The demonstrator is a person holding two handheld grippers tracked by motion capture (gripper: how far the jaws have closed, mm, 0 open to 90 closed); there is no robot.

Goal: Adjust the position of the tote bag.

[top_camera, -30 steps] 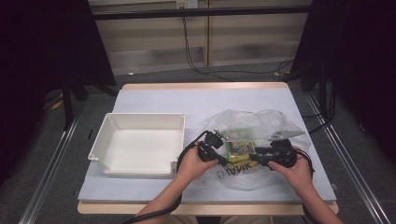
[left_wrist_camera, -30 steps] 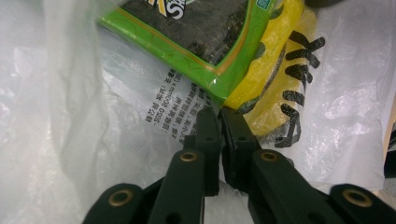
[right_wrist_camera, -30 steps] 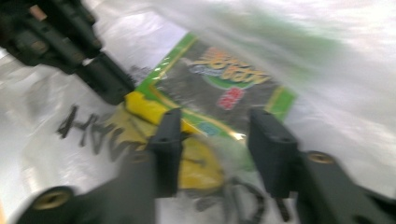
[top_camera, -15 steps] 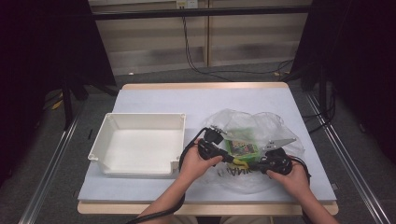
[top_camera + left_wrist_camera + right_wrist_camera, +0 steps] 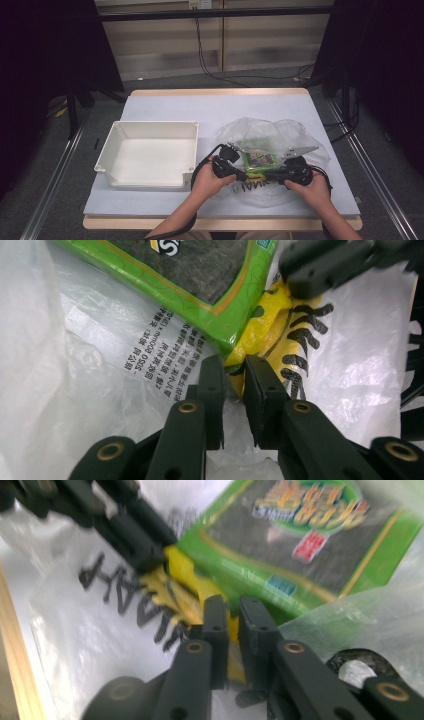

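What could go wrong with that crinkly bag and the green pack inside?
The thin plastic bag might tear, since the left gripper and the right gripper both pinch its film close together. The green seaweed pack lies right by the jaws, so it could get nipped or dented. The film may also slip free.

The plastic bag [image 5: 120,605] bears black letters "MART".
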